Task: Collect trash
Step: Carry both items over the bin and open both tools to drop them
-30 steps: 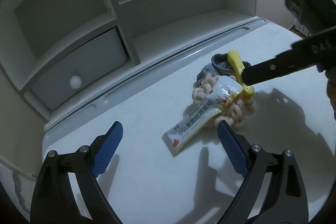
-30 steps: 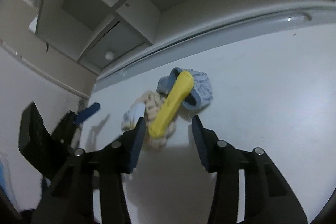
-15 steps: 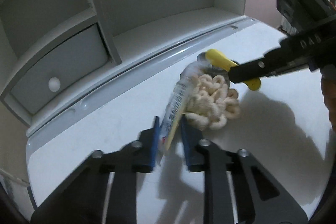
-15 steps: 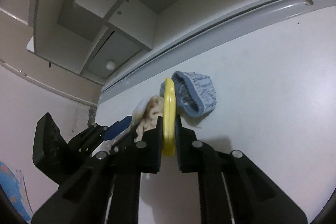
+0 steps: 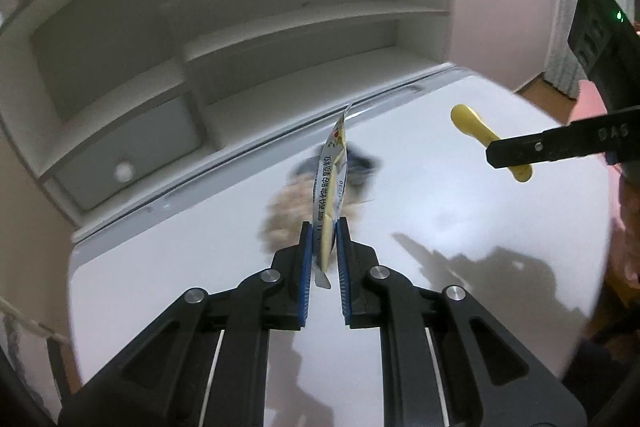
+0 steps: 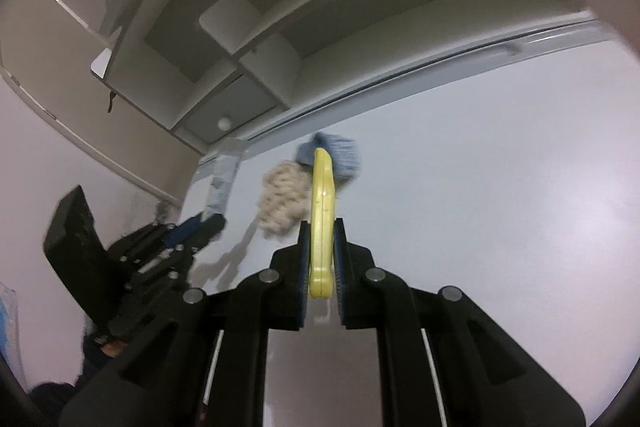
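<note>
Sachet (image 5: 329, 195): pinched edge-on in my left gripper (image 5: 323, 255), centre of the left view, lifted off the white surface (image 5: 440, 227); printed side legible there. In the right view the same sachet (image 6: 221, 183) shows only as a blurred grey strip at centre left, print unreadable.

Yellow tool (image 6: 322, 211): clamped edge-on in my right gripper (image 6: 322, 267), pads closed against both faces. The left view gives its flat profile instead (image 5: 476, 133), upper right, sticking out past one black finger; how the jaws stand is not readable from that side.

Left on the surface: a cream knitted piece (image 6: 280, 203) touching a blue knitted piece (image 6: 340, 159). In the left view both are blurred and partly hidden behind the sachet.

Shelf unit (image 5: 280, 39) behind: one small closed drawer (image 6: 228, 115), contents hidden.
</note>
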Available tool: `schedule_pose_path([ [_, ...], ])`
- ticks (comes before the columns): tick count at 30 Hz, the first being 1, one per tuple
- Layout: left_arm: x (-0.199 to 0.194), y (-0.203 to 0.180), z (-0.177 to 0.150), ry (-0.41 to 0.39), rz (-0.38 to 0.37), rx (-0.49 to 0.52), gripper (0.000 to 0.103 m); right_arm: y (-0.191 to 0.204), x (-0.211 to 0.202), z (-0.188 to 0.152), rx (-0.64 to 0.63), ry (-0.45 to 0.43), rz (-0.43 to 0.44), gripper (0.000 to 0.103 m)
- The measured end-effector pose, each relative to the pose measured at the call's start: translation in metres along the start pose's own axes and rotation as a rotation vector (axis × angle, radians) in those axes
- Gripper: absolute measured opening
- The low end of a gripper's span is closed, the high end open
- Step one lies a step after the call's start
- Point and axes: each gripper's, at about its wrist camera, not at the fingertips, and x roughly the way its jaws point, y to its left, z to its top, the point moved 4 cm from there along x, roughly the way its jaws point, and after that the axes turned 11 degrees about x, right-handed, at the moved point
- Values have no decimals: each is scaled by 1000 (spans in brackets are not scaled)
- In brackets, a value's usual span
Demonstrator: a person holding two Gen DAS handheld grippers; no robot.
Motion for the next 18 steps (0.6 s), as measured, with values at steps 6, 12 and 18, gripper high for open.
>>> schedule_pose_path([
  [6,2,-112,39,-35,-147,59,11,-80,-100,-24,15,-146,-189,12],
  [12,1,-249,71,-87,-339,157,11,-186,-210,-71,91,-285,-425,12],
  [18,10,-380,87,-94,-521,300,11,-304,-295,-137,262,-365,-637,12],
])
